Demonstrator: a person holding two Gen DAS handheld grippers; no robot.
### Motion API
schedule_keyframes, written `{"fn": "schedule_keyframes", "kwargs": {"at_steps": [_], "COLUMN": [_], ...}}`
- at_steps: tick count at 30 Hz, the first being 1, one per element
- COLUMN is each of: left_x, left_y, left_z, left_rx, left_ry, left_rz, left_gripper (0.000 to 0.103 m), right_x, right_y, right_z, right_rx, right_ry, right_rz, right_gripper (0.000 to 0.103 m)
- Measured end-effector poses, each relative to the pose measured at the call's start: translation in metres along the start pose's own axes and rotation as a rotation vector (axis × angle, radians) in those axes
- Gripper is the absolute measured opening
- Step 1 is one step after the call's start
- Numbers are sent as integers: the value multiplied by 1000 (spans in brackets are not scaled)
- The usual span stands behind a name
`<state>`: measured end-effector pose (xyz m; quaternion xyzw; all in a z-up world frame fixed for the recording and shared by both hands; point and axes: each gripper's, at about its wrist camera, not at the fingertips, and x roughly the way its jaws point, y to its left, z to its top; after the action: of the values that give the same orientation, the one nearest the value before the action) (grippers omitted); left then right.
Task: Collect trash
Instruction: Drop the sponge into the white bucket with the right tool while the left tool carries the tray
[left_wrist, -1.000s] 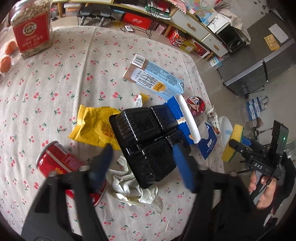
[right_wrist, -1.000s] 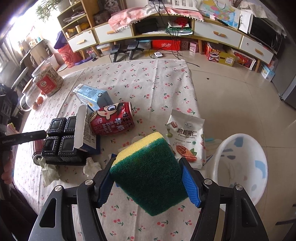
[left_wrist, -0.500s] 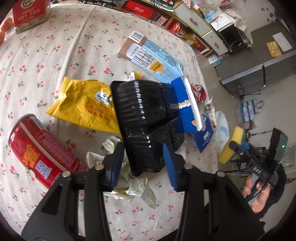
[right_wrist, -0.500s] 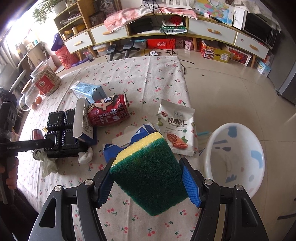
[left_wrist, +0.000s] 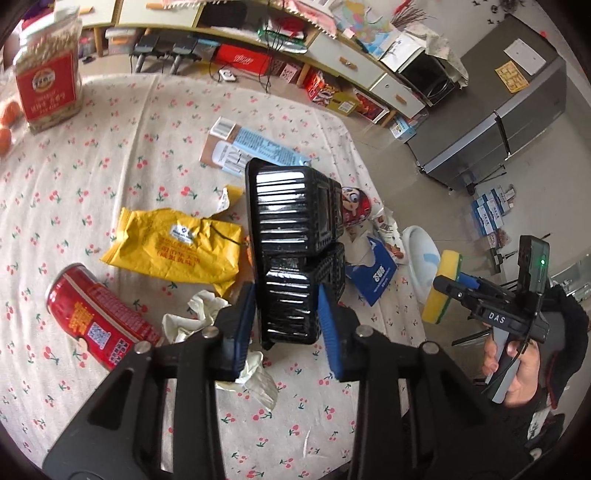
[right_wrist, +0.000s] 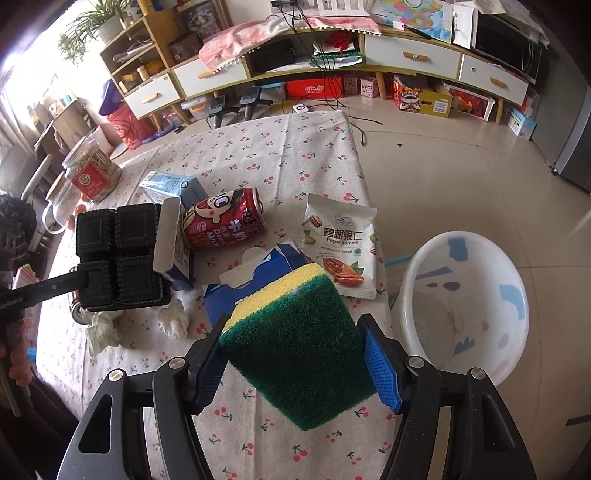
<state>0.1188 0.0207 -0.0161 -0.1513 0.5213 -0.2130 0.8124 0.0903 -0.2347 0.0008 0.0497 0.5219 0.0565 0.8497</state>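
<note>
My left gripper (left_wrist: 286, 325) is shut on a black plastic tray (left_wrist: 291, 243) and holds it tilted up off the cherry-print table; the tray also shows in the right wrist view (right_wrist: 118, 254). My right gripper (right_wrist: 295, 358) is shut on a green and yellow sponge (right_wrist: 299, 339), held at the table's edge beside a white bin (right_wrist: 465, 306). On the table lie a yellow snack bag (left_wrist: 177, 247), a red can (left_wrist: 96, 317), crumpled tissues (left_wrist: 195, 317), a cartoon can (right_wrist: 221, 221), a pecan packet (right_wrist: 340, 247), a blue carton (right_wrist: 251, 280) and a light blue box (left_wrist: 251, 147).
A jar with a red label (left_wrist: 48, 85) and oranges (left_wrist: 7, 114) stand at the table's far left. The white bin stands on the floor off the table's right edge. Shelves and drawers (right_wrist: 406, 55) line the far wall.
My left gripper closed on the black tray and lifted it, tilting it up off the table. The right gripper with the sponge pulled back slightly from the table, toward the bin side.
</note>
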Motion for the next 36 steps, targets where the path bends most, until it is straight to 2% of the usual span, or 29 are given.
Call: {"fn": "schedule_keyframes", "kwargs": {"at_steps": [5, 9, 14, 21, 26, 29, 36], "left_x": [-18, -16, -1, 21, 45, 58, 97], "left_y": [-14, -29, -52, -92, -122, -137, -176], "left_z": [0, 4, 10, 13, 12, 13, 14], "left_rx": [50, 76, 112, 156, 199, 215, 275], "left_ry": [-63, -80, -67, -55, -34, -20, 30], "left_rz": [10, 3, -23, -70, -87, -103, -125], "left_gripper": [36, 36, 36, 36, 36, 36, 36], "right_x": [-13, -27, -34, -19, -13, -14, -37], "right_y": [-15, -41, -88, -144, -160, -165, -182], "right_z": [-1, 1, -1, -2, 0, -2, -22], "right_rx": [37, 114, 243, 361, 374, 386, 432], "right_ry": [-40, -83, -111, -89, -83, -76, -105], "right_rz": [3, -19, -76, -150, -187, -171, -167], "right_gripper": [69, 69, 69, 70, 75, 83, 85]}}
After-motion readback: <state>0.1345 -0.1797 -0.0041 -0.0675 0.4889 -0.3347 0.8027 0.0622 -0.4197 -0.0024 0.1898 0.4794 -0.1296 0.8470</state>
